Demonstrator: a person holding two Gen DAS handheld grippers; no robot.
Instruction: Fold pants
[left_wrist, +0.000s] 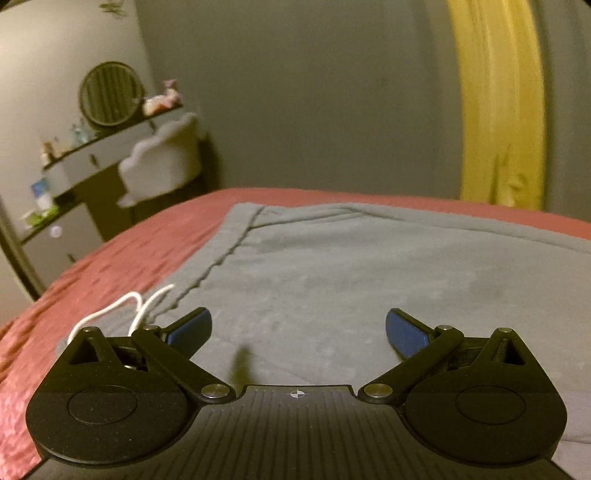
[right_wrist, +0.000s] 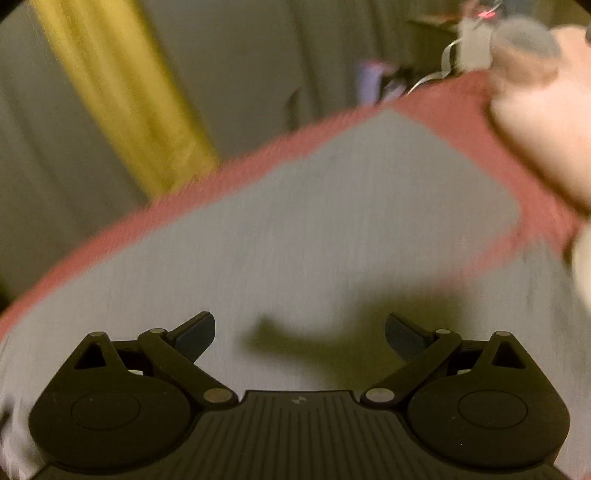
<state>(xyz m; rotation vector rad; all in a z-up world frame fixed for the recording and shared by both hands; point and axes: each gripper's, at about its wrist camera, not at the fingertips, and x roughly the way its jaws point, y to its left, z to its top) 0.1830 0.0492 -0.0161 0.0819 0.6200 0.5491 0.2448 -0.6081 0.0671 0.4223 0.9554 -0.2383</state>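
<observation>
Gray pants (left_wrist: 351, 280) lie flat on the red bed (left_wrist: 110, 266); long axis seems to run left-right across the far edge, though that is hard to tell. Left hand-held gripper (left_wrist: 298, 328) and right hand-held gripper (right_wrist: 300, 330) both spread wide, empty, above the cloth. Risk: pinching one layer only, or dragging cloth crooked; white drawstring (left_wrist: 125, 310) may snag.

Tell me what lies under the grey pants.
The grey fabric pants lie spread flat on a red textured bedspread, which shows around their edges in both views. A white drawstring trails onto it. Whatever sits beneath the pants' middle is covered.
</observation>
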